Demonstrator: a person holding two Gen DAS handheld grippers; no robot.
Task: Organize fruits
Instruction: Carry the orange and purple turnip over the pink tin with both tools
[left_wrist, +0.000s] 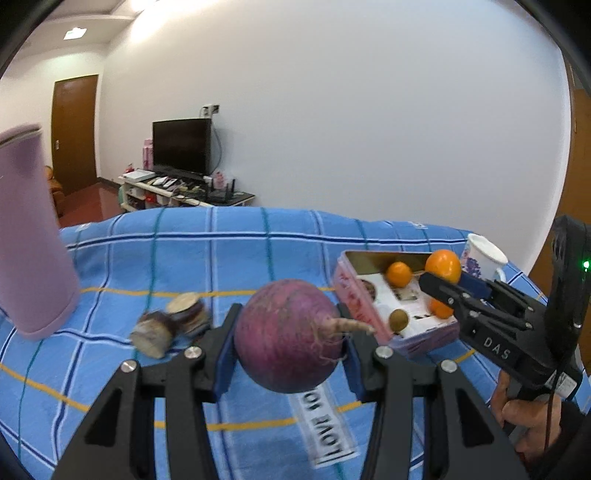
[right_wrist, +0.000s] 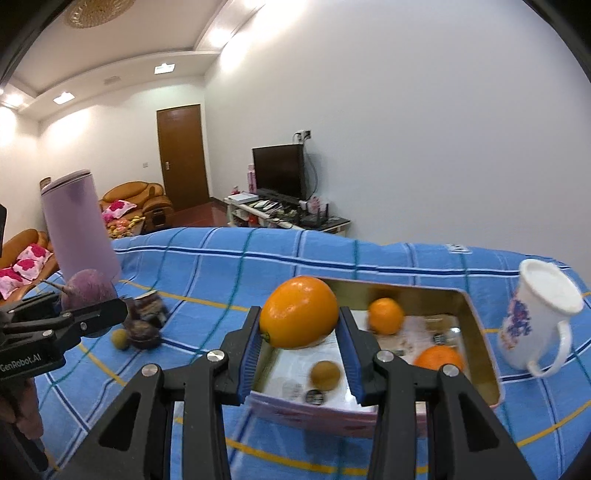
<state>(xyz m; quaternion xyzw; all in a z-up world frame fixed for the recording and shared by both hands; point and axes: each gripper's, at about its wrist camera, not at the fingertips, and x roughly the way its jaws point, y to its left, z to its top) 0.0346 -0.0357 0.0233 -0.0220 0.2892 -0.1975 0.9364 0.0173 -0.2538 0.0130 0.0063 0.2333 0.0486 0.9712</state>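
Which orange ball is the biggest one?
The big orange squeezed between the right gripper fingers, above the tin. The two oranges inside the tin are smaller.

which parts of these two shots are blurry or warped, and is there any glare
Left wrist view: the cut pieces and the printed label on the blue cloth are smeared, while the purple radish is sharper. Right wrist view: the big orange is crisp, the small items in the tin are soft, and ceiling lights flare at the upper left. Both views bow strongly, with dark corners.
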